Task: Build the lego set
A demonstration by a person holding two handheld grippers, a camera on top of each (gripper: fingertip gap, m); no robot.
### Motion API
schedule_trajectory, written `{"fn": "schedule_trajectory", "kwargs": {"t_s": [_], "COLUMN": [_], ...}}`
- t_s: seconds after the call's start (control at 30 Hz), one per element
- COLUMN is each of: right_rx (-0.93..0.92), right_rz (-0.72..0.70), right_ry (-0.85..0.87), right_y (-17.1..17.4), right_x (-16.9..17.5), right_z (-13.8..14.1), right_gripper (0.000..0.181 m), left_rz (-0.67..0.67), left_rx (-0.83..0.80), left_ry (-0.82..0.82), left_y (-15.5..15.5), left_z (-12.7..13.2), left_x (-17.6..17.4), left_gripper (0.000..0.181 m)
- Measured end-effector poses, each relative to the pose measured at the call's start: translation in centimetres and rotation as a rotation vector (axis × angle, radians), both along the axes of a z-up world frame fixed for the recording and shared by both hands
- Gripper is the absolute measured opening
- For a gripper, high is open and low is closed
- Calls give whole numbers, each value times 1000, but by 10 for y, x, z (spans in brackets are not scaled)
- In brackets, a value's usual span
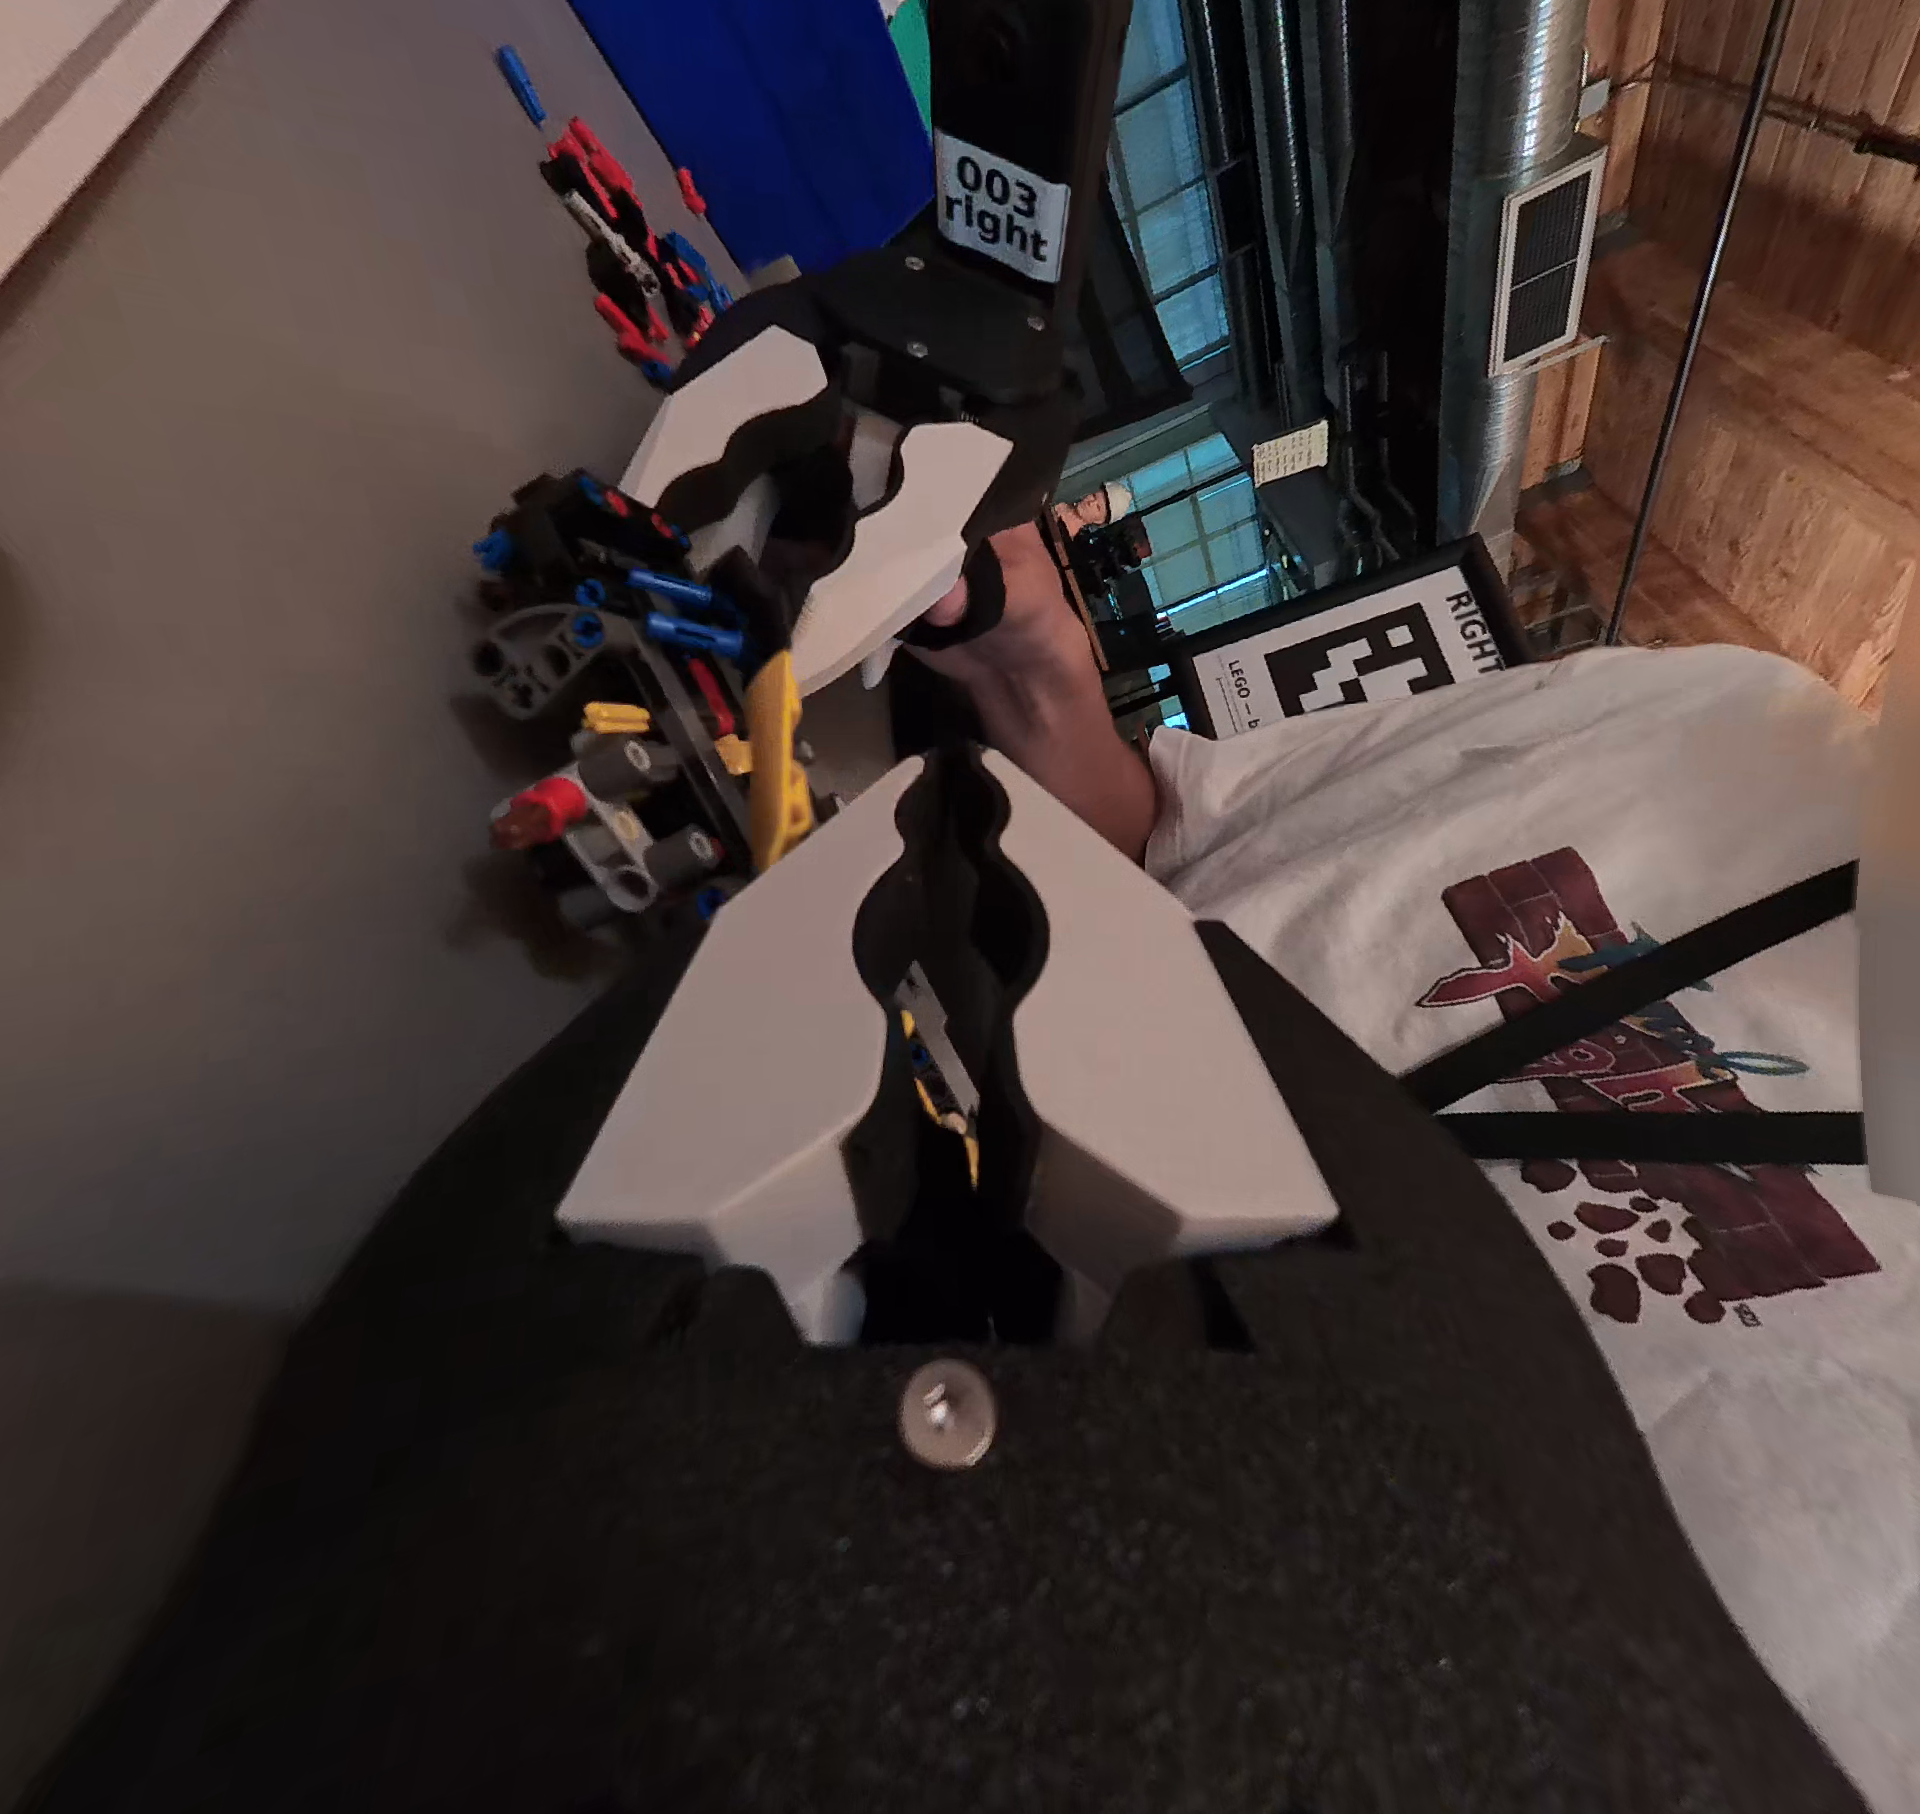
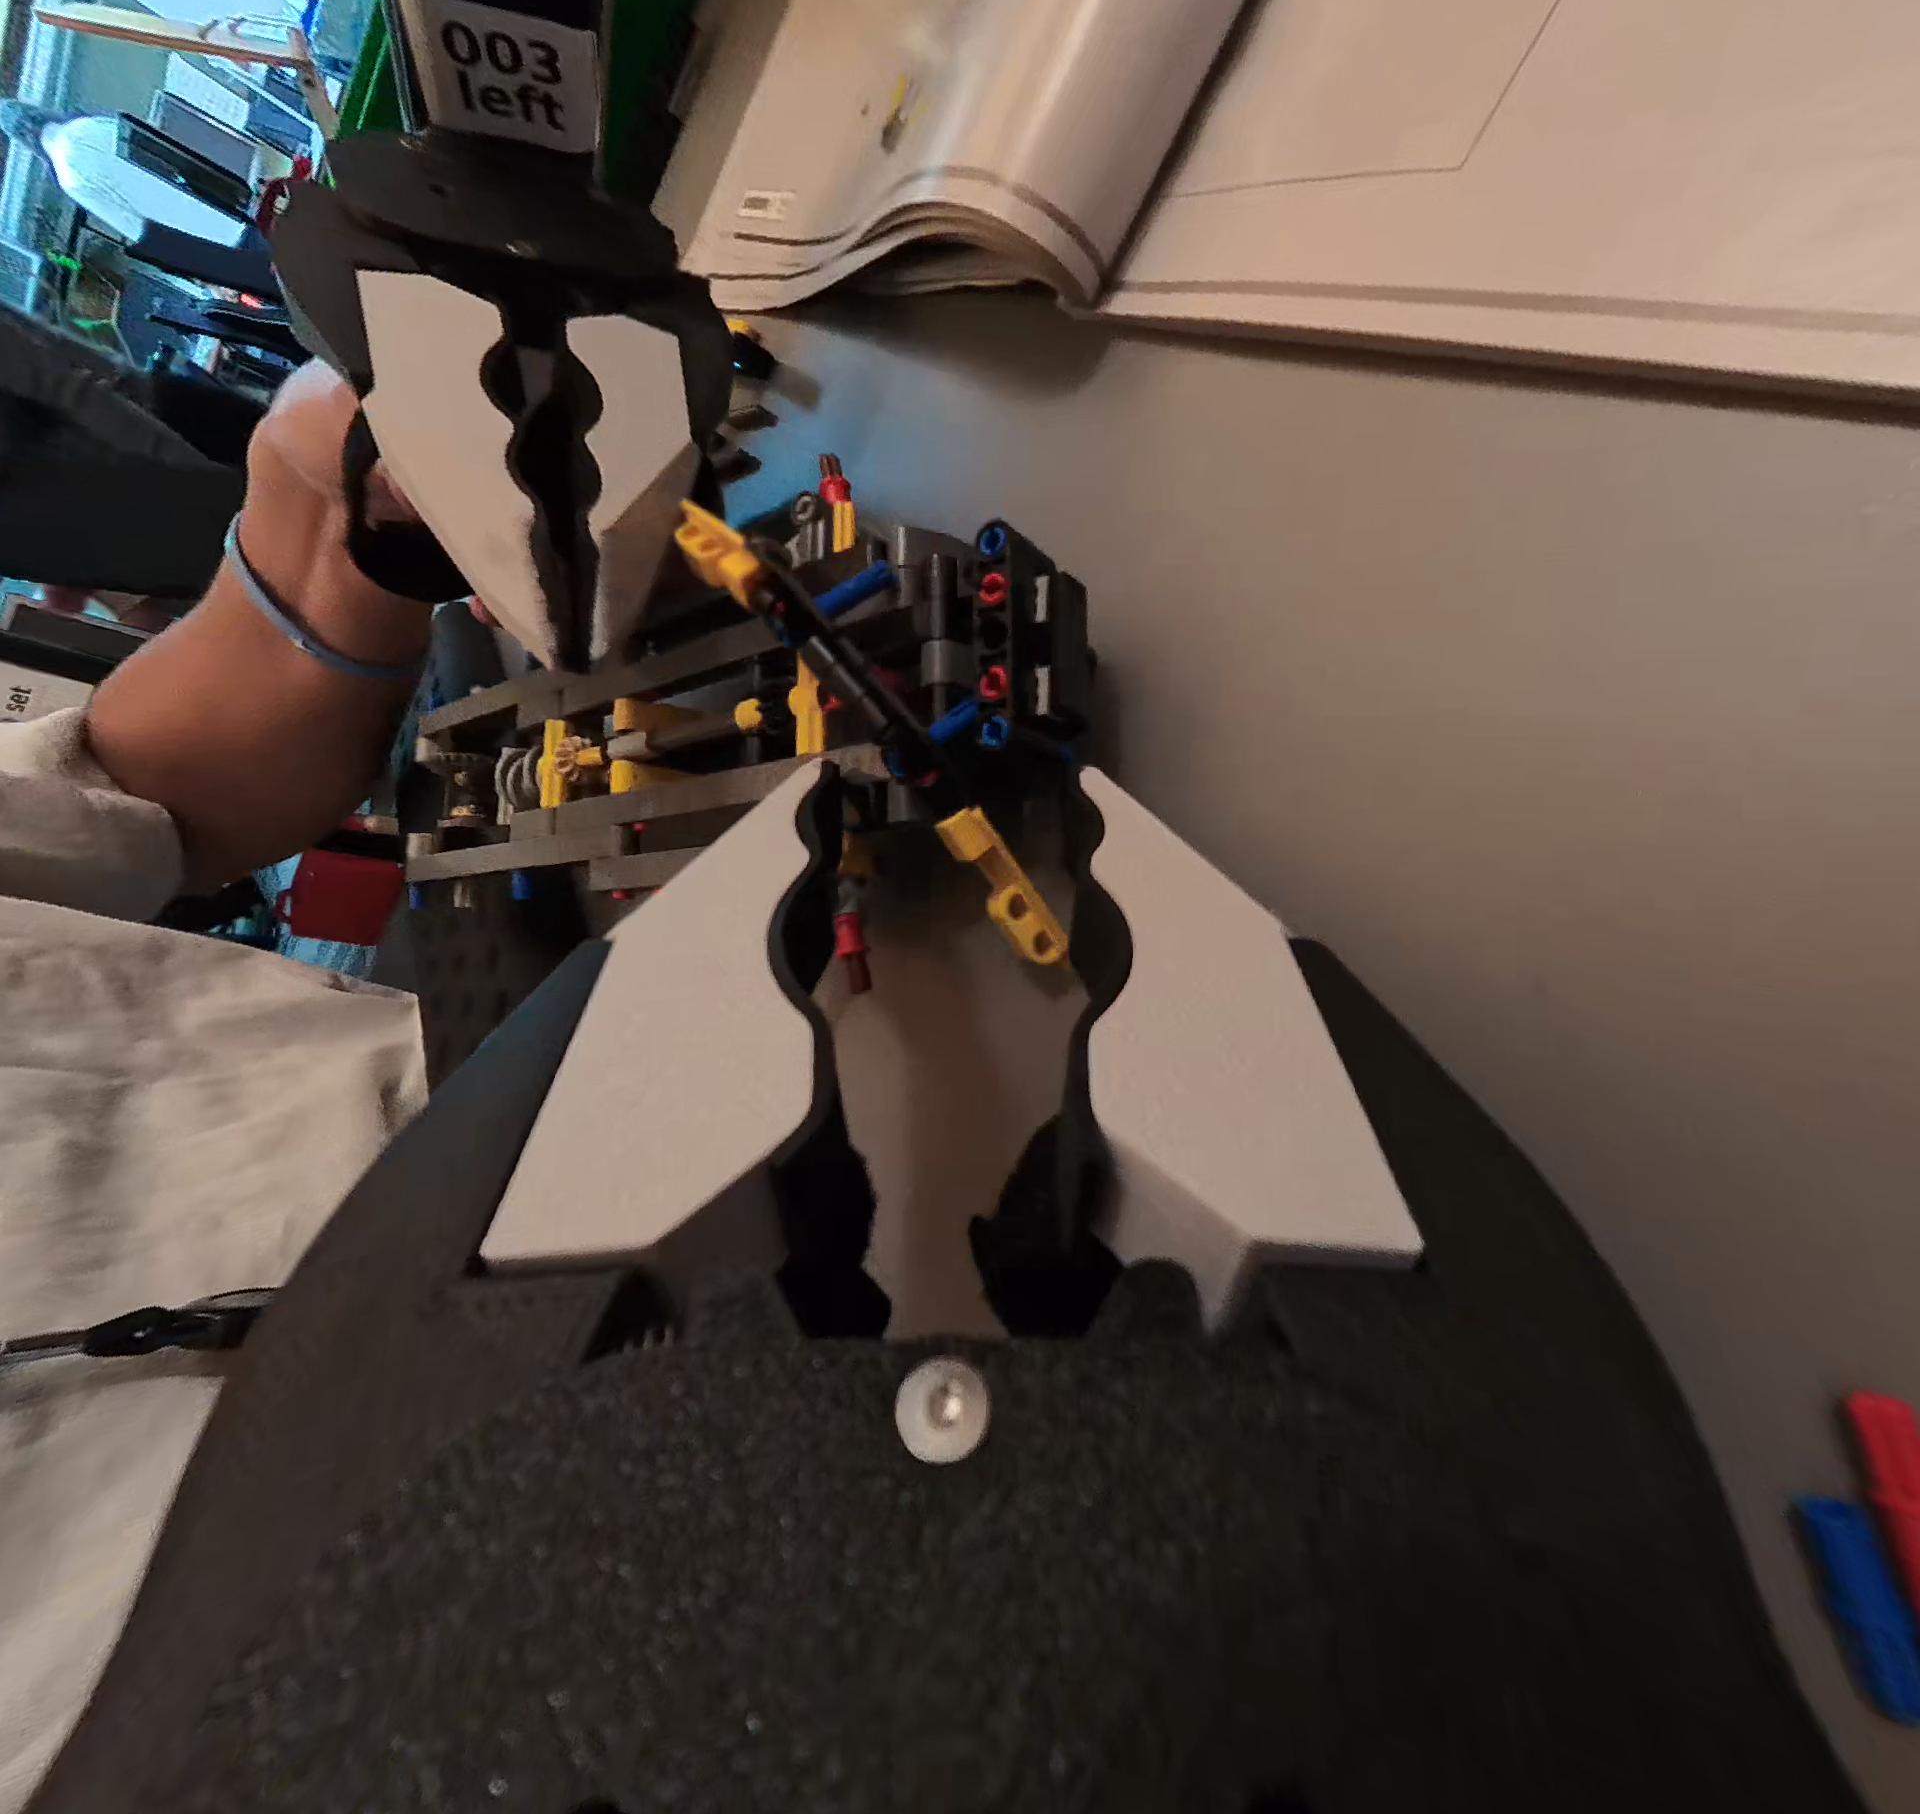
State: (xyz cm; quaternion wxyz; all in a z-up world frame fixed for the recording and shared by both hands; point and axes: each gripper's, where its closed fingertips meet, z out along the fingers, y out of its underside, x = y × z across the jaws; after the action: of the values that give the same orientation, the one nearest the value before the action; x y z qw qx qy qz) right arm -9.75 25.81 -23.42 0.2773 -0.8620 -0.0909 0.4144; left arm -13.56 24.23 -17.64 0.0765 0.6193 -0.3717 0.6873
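The partly built lego model [image 2: 727,694] has grey beams, black frames, yellow gears and blue and red pins. It is held up just off the grey table [image 2: 1455,725]; it also shows in the left wrist view [image 1: 623,725]. My left gripper [image 1: 951,762] is shut on one of the model's grey beams, and the right wrist view shows its tips pinching that beam [image 2: 566,652]. My right gripper [image 2: 951,788] is open, its fingers on either side of a yellow connector [image 2: 1003,881] on a black axle at the model's near end. It also appears in the left wrist view [image 1: 732,585].
An open instruction booklet [image 2: 1039,102] lies at the table's far side. A pile of loose red, blue and black parts [image 1: 623,226] sits by a blue box [image 1: 748,50]. Loose red and blue pins [image 2: 1881,1515] lie at the lower right. A person's white shirt [image 1: 1558,933] is close by.
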Motion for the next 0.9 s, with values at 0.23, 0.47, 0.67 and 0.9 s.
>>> {"fn": "schedule_trajectory", "kwargs": {"t_s": [0.23,0.47,0.67,0.9], "right_rx": [-32,24,180,139], "right_rz": [20,95,367,491], "right_ry": [-62,-201,-217,-252], "right_y": [-10,-17,1,7], "right_x": [13,39,-11,-17], "right_z": [-1,19,48,26], "right_gripper": [43,42,32,6], "left_rz": [-10,-29,-58,-65], "left_rx": [2,83,101,122], "left_ry": [55,155,180,196], "left_y": [-2,6,8,14], "left_z": [-8,-24,-30,-29], "left_x": [-5,-11,-15,-17], "left_gripper": [0,0,2,3]}}
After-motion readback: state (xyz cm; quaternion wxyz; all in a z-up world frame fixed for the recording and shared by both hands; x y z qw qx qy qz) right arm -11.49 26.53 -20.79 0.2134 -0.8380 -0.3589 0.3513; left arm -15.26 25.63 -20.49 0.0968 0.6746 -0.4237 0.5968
